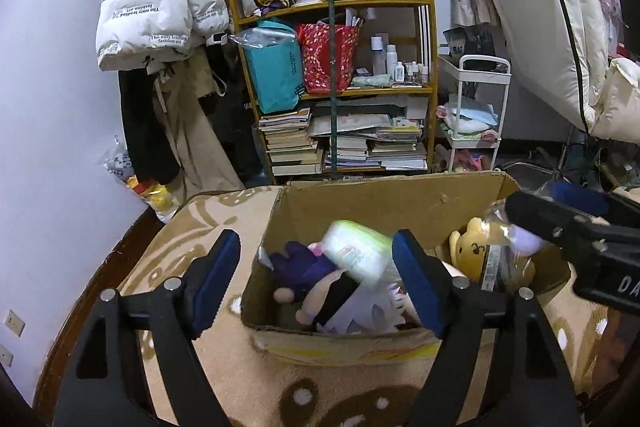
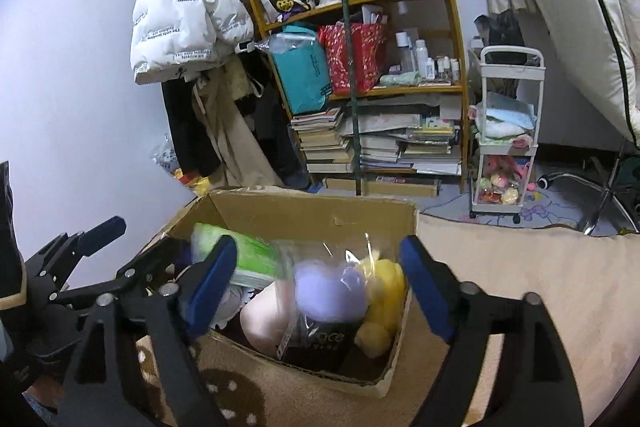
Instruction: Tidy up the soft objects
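Observation:
An open cardboard box (image 1: 360, 205) (image 2: 312, 213) stands on a beige patterned blanket and holds soft things. A green and white soft pack (image 1: 356, 253) (image 2: 252, 257) is blurred between my left gripper's fingers, free of both, above a purple-haired doll (image 1: 308, 267). A yellow plush (image 1: 470, 251) (image 2: 382, 291) and a purple ball in a clear bag (image 2: 330, 291) lie at the box's right. My left gripper (image 1: 316, 287) is open over the box. My right gripper (image 2: 320, 287) is open and empty above the bag.
A wooden shelf (image 1: 332, 91) with bags, bottles and stacked books stands behind the box. A white rolling cart (image 2: 506, 135) is at its right. A white puffer jacket (image 1: 152, 7) hangs at the left. The blanket (image 2: 520, 287) spreads right of the box.

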### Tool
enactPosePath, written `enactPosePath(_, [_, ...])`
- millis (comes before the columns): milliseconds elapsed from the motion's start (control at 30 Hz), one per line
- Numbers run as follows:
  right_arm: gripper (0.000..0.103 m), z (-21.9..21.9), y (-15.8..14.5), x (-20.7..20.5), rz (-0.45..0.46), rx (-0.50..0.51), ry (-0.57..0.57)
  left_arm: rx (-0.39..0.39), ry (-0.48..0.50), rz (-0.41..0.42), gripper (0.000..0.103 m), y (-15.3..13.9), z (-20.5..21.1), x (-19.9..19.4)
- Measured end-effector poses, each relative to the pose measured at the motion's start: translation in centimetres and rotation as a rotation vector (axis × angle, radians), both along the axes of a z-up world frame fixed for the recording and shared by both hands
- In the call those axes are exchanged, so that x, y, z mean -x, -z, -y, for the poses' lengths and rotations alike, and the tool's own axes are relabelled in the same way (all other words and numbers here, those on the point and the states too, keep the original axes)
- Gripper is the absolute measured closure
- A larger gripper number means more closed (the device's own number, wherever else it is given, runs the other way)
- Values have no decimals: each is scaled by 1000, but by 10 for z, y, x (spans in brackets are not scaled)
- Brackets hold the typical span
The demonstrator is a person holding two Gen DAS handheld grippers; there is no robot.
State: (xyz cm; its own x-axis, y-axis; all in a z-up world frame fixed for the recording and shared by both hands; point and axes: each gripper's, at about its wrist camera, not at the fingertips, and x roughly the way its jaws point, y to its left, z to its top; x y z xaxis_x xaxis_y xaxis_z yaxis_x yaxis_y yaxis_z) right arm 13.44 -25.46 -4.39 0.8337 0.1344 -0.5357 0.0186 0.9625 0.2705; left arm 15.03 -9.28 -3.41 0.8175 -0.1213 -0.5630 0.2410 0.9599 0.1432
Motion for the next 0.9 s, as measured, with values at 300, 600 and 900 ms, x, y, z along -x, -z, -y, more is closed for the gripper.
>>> enactPosePath(300, [0,-3,-19,22,38,17,23,-21,-54,25,6,-14,-22,25])
enactPosePath(600, [0,-10,-42,61,64,67,43,-47,-44,83,3,-40,-36,65])
enactPosePath(900, [0,-16,-65,103,99,109,70,-50,-42,119,3,-59,-48,108])
